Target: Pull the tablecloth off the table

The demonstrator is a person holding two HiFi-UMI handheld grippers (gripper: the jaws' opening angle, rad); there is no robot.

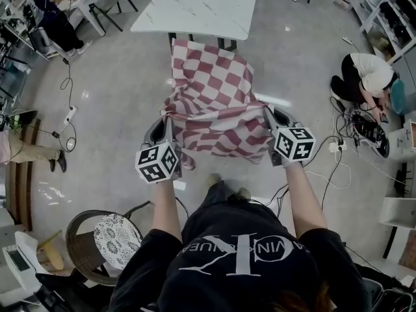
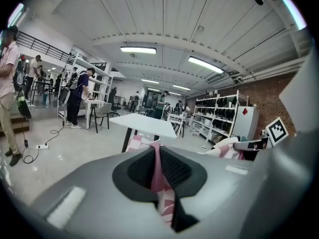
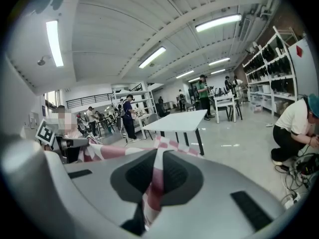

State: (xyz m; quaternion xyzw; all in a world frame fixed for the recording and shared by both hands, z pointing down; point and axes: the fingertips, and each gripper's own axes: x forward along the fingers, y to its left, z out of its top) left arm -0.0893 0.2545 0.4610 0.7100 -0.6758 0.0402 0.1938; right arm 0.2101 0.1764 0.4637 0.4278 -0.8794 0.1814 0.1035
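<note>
The red-and-white checked tablecloth [image 1: 211, 103] hangs stretched in the air between my two grippers, off the white marble table [image 1: 198, 6] beyond it, whose top is bare. My left gripper [image 1: 166, 123] is shut on the cloth's left corner; the pinched cloth [image 2: 158, 176] shows between its jaws. My right gripper [image 1: 270, 123] is shut on the right corner, with a fold of cloth [image 3: 153, 185] clamped in its jaws. The far edge of the cloth droops near the table's front edge. The table [image 2: 142, 122] stands ahead in the left gripper view and the table [image 3: 179, 121] in the right gripper view.
A wicker chair with a patterned cushion [image 1: 117, 239] stands at my left rear. A person [image 1: 370, 77] crouches on the floor at right among cables. Another person [image 1: 55, 15] sits at a desk far left. A power strip and cord [image 1: 70, 116] lie on the floor.
</note>
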